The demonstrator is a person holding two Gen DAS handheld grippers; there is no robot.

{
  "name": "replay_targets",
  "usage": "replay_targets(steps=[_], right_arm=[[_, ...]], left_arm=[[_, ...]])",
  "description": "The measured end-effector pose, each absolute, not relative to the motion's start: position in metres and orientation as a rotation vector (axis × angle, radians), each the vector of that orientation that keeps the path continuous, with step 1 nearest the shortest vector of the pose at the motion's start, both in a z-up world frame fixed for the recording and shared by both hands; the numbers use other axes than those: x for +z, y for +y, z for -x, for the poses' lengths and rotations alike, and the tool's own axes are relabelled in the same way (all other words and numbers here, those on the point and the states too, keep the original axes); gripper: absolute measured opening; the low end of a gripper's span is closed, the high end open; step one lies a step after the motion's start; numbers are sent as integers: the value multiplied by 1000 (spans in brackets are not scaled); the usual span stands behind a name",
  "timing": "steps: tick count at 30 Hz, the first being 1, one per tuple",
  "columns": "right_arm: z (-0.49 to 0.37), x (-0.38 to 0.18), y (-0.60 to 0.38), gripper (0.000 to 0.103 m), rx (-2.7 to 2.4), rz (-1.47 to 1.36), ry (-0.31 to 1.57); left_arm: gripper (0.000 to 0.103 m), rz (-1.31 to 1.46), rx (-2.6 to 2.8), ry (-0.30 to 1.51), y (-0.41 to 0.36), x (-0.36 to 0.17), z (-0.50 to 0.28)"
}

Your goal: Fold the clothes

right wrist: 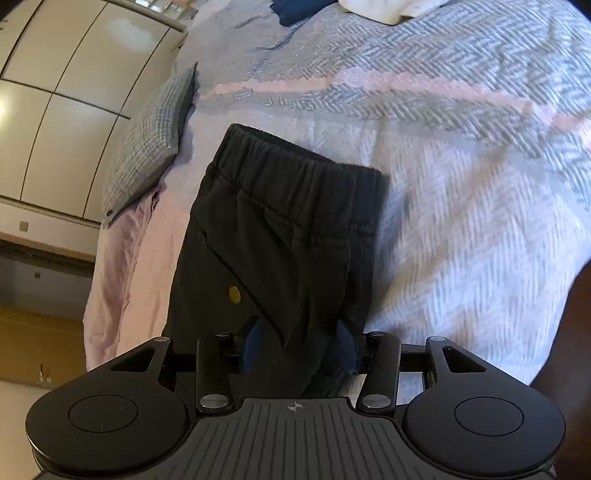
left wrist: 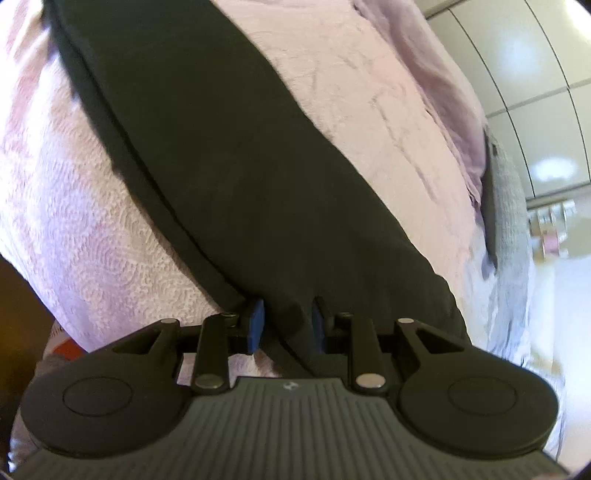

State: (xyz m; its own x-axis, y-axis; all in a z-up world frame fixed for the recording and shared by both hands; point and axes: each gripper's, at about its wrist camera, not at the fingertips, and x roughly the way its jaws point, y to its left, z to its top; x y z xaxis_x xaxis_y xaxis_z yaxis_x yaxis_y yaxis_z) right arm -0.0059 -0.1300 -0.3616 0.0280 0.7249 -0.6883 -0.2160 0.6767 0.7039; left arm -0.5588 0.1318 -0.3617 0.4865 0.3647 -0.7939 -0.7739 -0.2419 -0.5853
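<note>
Left hand-held gripper: blue pads pinching dark fabric of the trousers; leg runs away up-left, long axis diagonal over pink bedspread. Right hand-held gripper: pads clamped on the same trousers, waistband at far end, pointing away. One yellow button just ahead-left. Beyond: one grey pillow left, wardrobe doors, two bundles, one blue and one white, far off on the bed.

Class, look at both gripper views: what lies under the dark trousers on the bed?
Around the dark trousers you see a pink bedspread in the left view and a grey herringbone blanket in the right. The bedding directly beneath is covered by the cloth, so it cannot be seen.
</note>
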Motion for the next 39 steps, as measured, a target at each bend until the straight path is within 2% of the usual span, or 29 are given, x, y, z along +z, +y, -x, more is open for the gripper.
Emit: replay_targets(steps=[1, 2, 5, 9, 11, 13, 17, 19, 20, 21, 23, 25, 29, 33, 36, 38, 39], right_arm=[[3, -364, -128, 48, 769, -466, 1364], [0, -366, -126, 39, 768, -461, 1367], [-4, -368, -125, 12, 771, -414, 1369], [1, -355, -130, 5, 815, -346, 1302], [5, -345, -139, 4, 830, -348, 1251], [6, -345, -143, 4, 826, -319, 1240], [-4, -370, -132, 9, 766, -241, 1359], [2, -348, -130, 24, 736, -122, 1281], [6, -335, -130, 40, 718, -52, 1226], [11, -322, -129, 44, 698, 17, 1170], [19, -298, -127, 44, 670, 148, 1047], [26, -283, -115, 44, 728, 226, 931], [37, -276, -55, 44, 973, 287, 815], [63, -295, 10, 44, 1145, 450, 673], [72, -330, 35, 43, 1205, 646, 597], [62, -346, 32, 42, 1194, 707, 600], [53, -344, 26, 32, 1163, 677, 631]], left_arm=[[17, 1455, 1123, 378, 133, -363, 558], [8, 1429, 1125, 384, 132, -360, 557], [2, 1353, 1132, 400, 128, -351, 553], [1, 1247, 1130, 407, 119, -338, 549], [1, 1206, 1118, 418, 109, -332, 550], [2, 1166, 1119, 513, 104, -340, 546], [6, 1057, 1133, 689, 111, -351, 522], [7, 1022, 1116, 739, 112, -340, 517], [9, 1004, 1100, 765, 110, -334, 517], [9, 985, 1084, 793, 109, -327, 516], [8, 929, 1057, 851, 107, -314, 509], [8, 866, 1012, 834, 107, -300, 498], [8, 769, 927, 745, 131, -293, 456], [10, 632, 880, 690, 167, -317, 403], [14, 504, 876, 781, 190, -353, 380], [11, 430, 917, 833, 198, -368, 391], [10, 412, 949, 841, 203, -374, 401]])
